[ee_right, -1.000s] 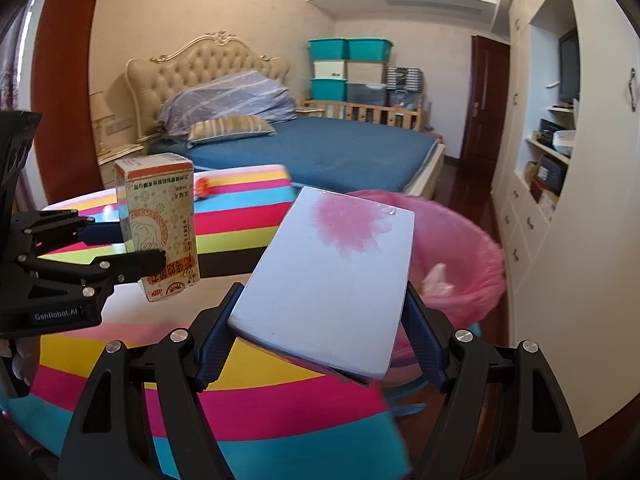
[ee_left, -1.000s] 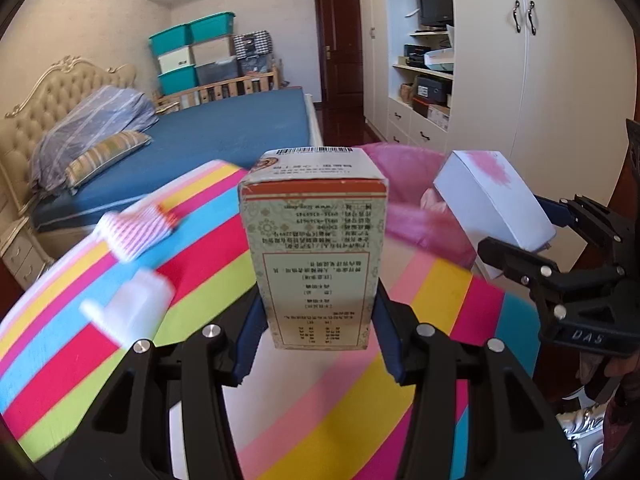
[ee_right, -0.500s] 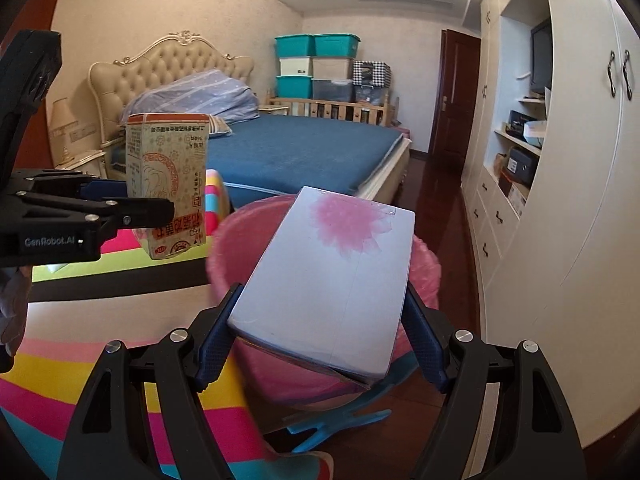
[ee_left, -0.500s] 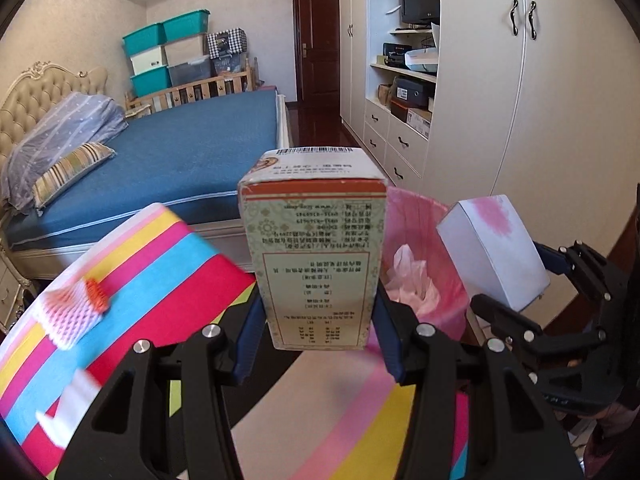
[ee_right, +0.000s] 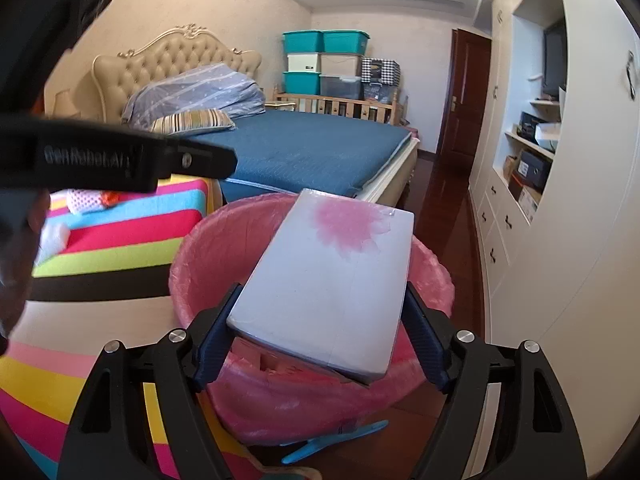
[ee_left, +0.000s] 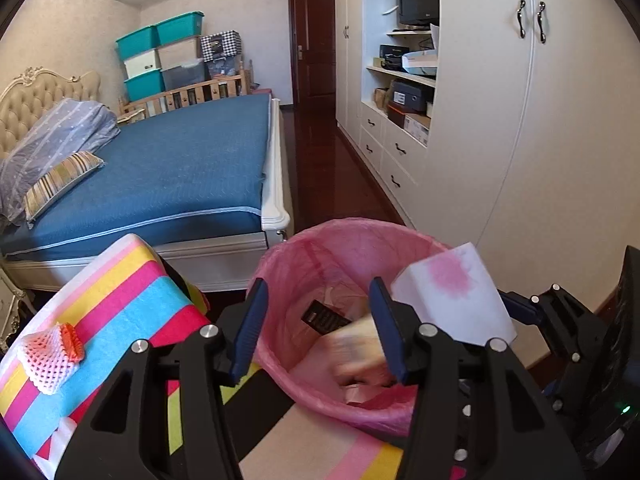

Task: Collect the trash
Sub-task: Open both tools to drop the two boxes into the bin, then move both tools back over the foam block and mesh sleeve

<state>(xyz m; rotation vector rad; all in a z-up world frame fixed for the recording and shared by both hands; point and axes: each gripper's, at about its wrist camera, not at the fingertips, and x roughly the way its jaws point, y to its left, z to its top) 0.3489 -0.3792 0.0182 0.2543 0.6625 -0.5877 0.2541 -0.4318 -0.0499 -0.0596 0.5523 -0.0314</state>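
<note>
Pink-lined trash bin [ee_left: 304, 264] stands beside the striped table [ee_left: 132, 292]. White box with pink flower print [ee_right: 332, 280] sits tilted between the right gripper [ee_right: 320, 344] pads, over the bin mouth; jaws opening. Left gripper [ee_left: 316, 328] jaws opening, nothing between them; blurred printed carton [ee_left: 356, 348] lies below, inside the bin.

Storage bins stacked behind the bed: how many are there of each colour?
Teal bins: 3
Cream bin: 1
See-through bins: 2
Total: 6
</note>
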